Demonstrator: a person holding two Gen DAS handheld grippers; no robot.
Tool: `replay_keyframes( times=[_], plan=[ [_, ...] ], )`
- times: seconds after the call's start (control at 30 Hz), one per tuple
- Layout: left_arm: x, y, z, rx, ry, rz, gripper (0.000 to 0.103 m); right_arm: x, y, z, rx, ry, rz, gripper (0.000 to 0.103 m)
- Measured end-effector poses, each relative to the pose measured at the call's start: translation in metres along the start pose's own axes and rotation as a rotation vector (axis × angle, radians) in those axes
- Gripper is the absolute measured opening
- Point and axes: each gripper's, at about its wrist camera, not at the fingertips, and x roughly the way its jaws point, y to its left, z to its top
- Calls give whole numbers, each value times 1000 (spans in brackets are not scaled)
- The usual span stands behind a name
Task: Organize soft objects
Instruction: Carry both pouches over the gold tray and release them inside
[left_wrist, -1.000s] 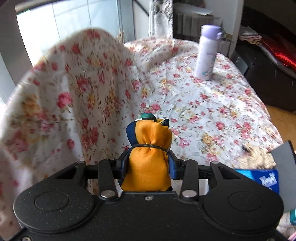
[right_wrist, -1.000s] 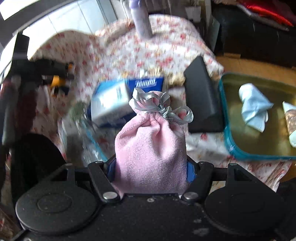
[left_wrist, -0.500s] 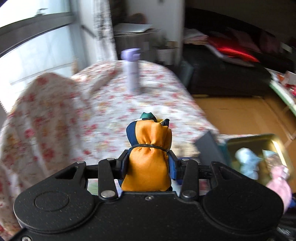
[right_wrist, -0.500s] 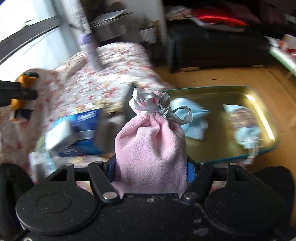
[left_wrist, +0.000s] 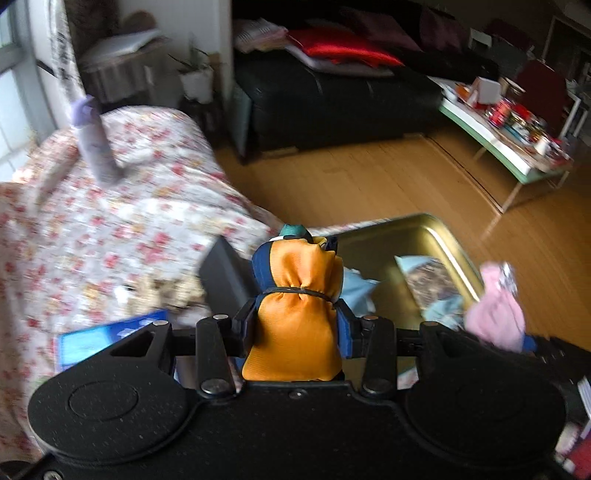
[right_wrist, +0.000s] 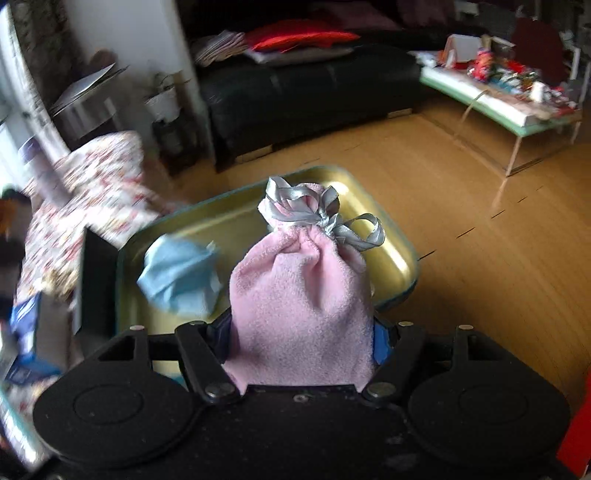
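Pouches are standing upright, tied necks pointing away from the cameras: the left tongs are clamping the orange pouch, the right tongs the pink pouch. Behind them, the gold tray is holding a blue cloth.

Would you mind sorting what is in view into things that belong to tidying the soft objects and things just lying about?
Job:
- orange pouch, in left gripper
- pink pouch, in right gripper
- gold tray
- blue cloth in tray

Lying about:
- lilac bottle
- black case
- blue box
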Motion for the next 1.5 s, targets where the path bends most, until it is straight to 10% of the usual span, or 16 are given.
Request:
replay_keyframes(
  times=[0.57, 0.93, 1.5],
  plan=[
    [57, -38, -10, 1, 164, -74, 42, 52, -4, 45, 56, -234, 1, 69],
    [76, -38, -21, -1, 179, -72, 64, 65, 12, 48, -31, -178, 69, 70],
    [66, -27, -27, -33, 161, -25, 67, 62, 17, 47, -63, -191, 52, 88]
  ],
)
